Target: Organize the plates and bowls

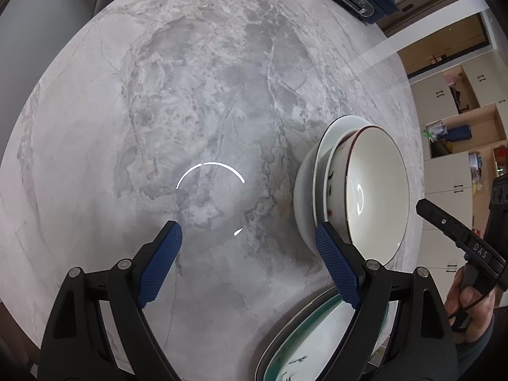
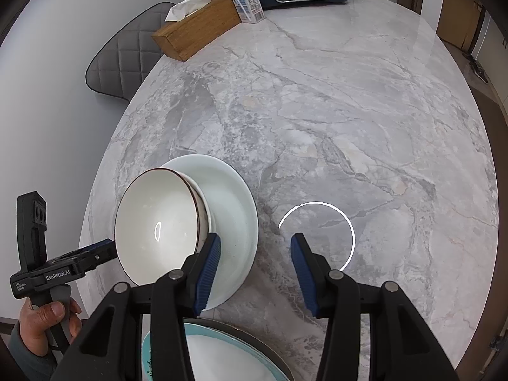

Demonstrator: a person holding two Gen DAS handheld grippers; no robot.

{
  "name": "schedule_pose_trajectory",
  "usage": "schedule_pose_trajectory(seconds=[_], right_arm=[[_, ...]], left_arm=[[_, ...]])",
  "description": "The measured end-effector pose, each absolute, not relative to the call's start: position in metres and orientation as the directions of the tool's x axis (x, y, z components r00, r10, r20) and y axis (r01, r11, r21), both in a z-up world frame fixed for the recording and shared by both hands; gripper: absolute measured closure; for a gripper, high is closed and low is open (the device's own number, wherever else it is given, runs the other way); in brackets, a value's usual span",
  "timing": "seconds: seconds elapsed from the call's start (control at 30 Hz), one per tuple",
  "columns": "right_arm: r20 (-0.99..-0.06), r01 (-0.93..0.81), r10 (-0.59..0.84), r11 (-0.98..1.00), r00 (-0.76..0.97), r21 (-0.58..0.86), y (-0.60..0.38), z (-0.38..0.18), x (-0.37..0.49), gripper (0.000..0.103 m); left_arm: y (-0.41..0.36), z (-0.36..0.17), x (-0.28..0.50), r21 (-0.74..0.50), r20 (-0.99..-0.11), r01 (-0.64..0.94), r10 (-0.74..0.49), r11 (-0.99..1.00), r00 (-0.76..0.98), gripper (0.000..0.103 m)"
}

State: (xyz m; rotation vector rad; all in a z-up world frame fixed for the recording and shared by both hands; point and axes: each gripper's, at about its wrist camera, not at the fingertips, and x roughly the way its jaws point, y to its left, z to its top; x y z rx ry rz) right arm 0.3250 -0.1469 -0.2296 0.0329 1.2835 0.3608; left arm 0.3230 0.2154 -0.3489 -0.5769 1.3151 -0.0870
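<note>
Two stacked bowls, a brown-rimmed white ceramic bowl (image 2: 158, 231) nested tilted in a plain white bowl (image 2: 235, 222), sit between our grippers. Left gripper (image 1: 247, 254) wide open, empty; right gripper (image 2: 255, 270) half open, empty, nearer.

My green-rimmed plate (image 1: 304, 343) gets chopped off by the bottom edge in both views, and my hand-held gripper arms cover part of it. The carton (image 2: 247, 3) print is too tiny to read. The chair (image 2: 123, 60) sits half behind the table (image 2: 349, 111).
</note>
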Motion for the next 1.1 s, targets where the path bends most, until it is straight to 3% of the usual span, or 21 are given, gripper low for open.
schedule_pose_trajectory(seconds=[0.87, 1.1], right_arm=[[-0.937, -0.248, 0.272, 0.944, 0.219, 0.216, -0.158, -0.243, 0.328, 0.053], [-0.939, -0.262, 0.286, 0.937, 0.191, 0.232, -0.157, -0.254, 0.331, 0.053]], left_arm=[[0.203, -0.363, 0.344, -0.434, -0.890, -0.228, -0.377, 0.871, 0.254, 0.018], [0.202, -0.359, 0.353, -0.413, -0.897, -0.227, -0.351, 0.882, 0.269, 0.024]])
